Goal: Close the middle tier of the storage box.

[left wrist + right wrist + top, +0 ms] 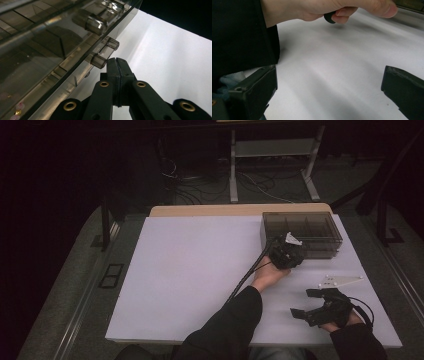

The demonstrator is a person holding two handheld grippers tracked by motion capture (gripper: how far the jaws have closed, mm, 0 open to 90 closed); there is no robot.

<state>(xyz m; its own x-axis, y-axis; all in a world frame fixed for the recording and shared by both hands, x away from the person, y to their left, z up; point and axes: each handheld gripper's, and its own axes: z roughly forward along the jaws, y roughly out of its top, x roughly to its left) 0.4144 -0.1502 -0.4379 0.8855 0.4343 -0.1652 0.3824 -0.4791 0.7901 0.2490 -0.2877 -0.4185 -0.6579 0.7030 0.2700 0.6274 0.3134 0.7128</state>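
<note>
1. Smoky clear plastic organiser box [320, 227] sits at the far right of the white worktop [190, 270], lid down, dividers visible inside.
2. Nearest the person, the right gripper [301, 304] rests low on the worktop's near right edge; its jaws stand wide apart with nothing between them.
3. Just beyond it lies a white three-cornered plate [340, 281], flat on the worktop.
4. Farther on, the left gripper [295, 251] reaches the box's near-left corner, jaws pressed together with nothing between them.
5. In the left gripper view, the jaw tips sit just beside a small clear latch knob [98, 61] on the box's front wall.
</note>
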